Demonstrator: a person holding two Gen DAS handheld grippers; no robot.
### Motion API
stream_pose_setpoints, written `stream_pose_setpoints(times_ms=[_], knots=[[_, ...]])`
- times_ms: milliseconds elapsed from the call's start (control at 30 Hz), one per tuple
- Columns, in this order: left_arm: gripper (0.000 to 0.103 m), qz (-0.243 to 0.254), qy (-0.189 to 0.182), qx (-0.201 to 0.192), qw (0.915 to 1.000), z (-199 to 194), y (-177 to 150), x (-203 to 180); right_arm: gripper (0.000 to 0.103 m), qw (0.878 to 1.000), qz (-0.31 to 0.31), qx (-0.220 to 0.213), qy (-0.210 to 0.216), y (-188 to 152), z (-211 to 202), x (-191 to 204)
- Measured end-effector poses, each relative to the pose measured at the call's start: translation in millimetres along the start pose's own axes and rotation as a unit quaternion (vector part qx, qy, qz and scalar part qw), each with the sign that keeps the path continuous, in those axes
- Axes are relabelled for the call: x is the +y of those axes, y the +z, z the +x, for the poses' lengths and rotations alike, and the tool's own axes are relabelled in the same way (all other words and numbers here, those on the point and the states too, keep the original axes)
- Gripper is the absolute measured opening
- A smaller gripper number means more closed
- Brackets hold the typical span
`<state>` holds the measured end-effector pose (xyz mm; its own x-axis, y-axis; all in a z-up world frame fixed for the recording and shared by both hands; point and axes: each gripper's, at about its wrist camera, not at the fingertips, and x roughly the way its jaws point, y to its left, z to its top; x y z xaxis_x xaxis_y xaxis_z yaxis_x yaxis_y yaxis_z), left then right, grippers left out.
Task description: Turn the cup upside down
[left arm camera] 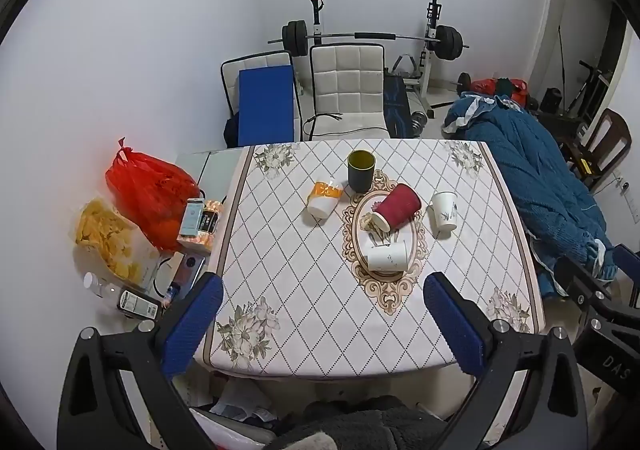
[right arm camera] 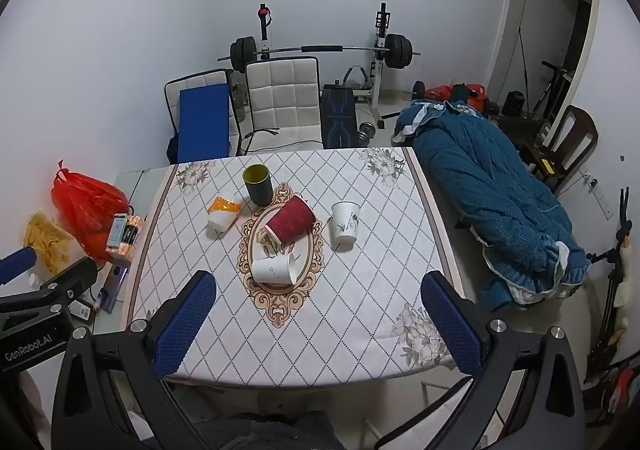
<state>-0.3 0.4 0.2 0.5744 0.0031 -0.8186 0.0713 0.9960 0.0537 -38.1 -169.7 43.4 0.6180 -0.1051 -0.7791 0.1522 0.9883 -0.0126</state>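
- Left wrist view: left tongs (left arm camera: pixel 322 324) spread wide, nothing between the blue pads, held low in the frame over the near edge of the desk (left arm camera: pixel 280 330).
- Five cups mid-frame on the patterned cloth. Dark cup (left arm camera: pixel 361 171) upright, mouth up, yellowish inside, at upper centre.
- Orange-and-white cup (left arm camera: pixel 325 197) on its side, left of the dark cup.
- Red ribbed cup (left arm camera: pixel 398 206) tipped over at centre (leaning, base toward the lower left).
- White cup (left arm camera: pixel 388 257) on its side just below the red one, inside the oval medallion.
- White printed cup (left arm camera: pixel 445 210) upright, right of the red cup and apart from it.
- Red plastic bag (left arm camera: pixel 150 190) and a bag of chips (left arm camera: pixel 106 234) at left of frame, off the cloth.
- Part of the right tongs' frame shows at the right edge.

- Right wrist view: right tongs (right arm camera: pixel 318 320) also spread wide, empty, low in the frame above the desk's (right arm camera: pixel 360 310) near edge.
- Same cups: dark cup (right arm camera: pixel 258 184) upright at upper centre; orange-and-white cup (right arm camera: pixel 223 213) lying to its lower left; red ribbed cup (right arm camera: pixel 291 219) tipped at centre; white cup (right arm camera: pixel 275 269) lying below it, mouth toward the right; white printed cup (right arm camera: pixel 345 222) upright to the right.
- Blue quilt (right arm camera: pixel 492 210) heaped right of the desk.
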Motion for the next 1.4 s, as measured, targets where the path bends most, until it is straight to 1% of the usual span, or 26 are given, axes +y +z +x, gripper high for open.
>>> stream_pose_setpoints(times_ms=[33,533,600,667,767,1400], knots=[[0.103,0.004,0.004,0.001,1.0,0,0,-1,0.103,1.0,0.0,0.0,0.0,0,0,0],[0.103,0.001,0.004,0.002,1.0,2,4,4,0.103,1.0,-0.002,-0.004,0.002,1,1,2],[0.103,0.003,0.007,0.0,1.0,0,0,0,0.103,1.0,-0.001,-0.005,0.004,1,0,2],[0.103,0.002,0.008,0.001,1.0,-3,5,6,0.103,1.0,-0.001,-0.005,0.005,0,-2,2],[0.103,0.001,0.009,0.001,1.0,1,3,10,0.103,1.0,-0.001,-0.004,0.006,1,-3,0],[0.103,-0.003,0.011,-0.001,0.9999,-2,-3,5,0.103,1.0,-0.004,-0.003,0.007,-4,2,3]])
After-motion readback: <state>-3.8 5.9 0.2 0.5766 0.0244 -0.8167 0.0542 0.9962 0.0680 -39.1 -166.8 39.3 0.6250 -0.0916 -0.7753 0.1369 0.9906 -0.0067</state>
